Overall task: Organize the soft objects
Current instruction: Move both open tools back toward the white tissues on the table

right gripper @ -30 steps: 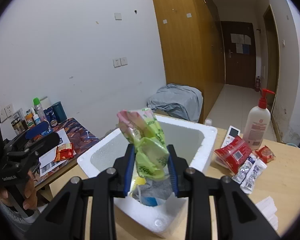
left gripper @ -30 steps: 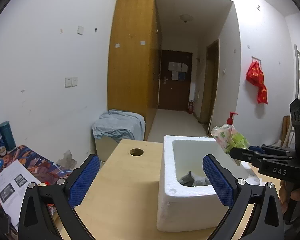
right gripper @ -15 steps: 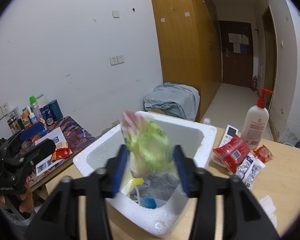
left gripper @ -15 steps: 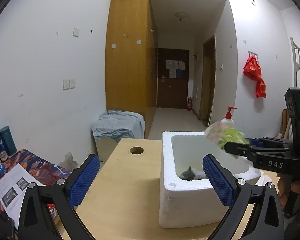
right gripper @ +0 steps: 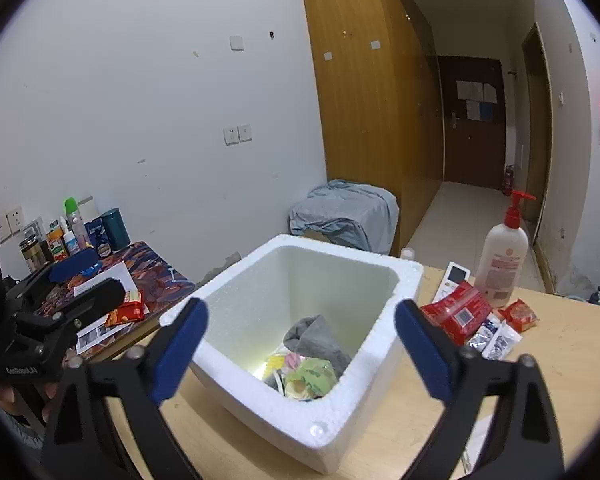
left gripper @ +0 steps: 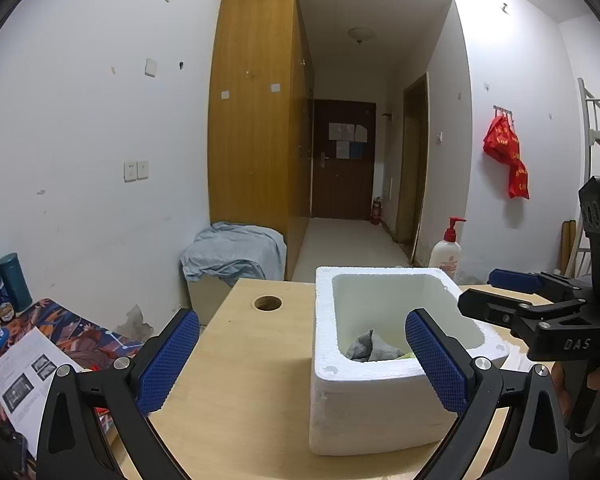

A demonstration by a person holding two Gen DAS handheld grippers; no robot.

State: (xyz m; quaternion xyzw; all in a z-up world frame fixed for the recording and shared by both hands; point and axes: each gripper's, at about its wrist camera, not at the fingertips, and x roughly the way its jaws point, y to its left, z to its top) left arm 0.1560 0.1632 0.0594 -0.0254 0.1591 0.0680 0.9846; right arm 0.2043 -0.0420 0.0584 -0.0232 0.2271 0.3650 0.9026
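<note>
Right wrist view: left gripper (right gripper: 84, 280) wide open and empty, right gripper (right gripper: 300, 344) likewise above the box (right gripper: 236, 292) where the green packet (right gripper: 312, 374) lies; the red packet (right gripper: 456, 312) beside it looks light, crinkly, best pinched mid-body.

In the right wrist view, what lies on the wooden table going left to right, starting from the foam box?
Foam box → red snack bag → white sachets → small orange packet.

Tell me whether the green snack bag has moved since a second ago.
Yes. The green snack bag has dropped from between the right gripper fingers down into the foam box, beside the grey cloth.
</note>
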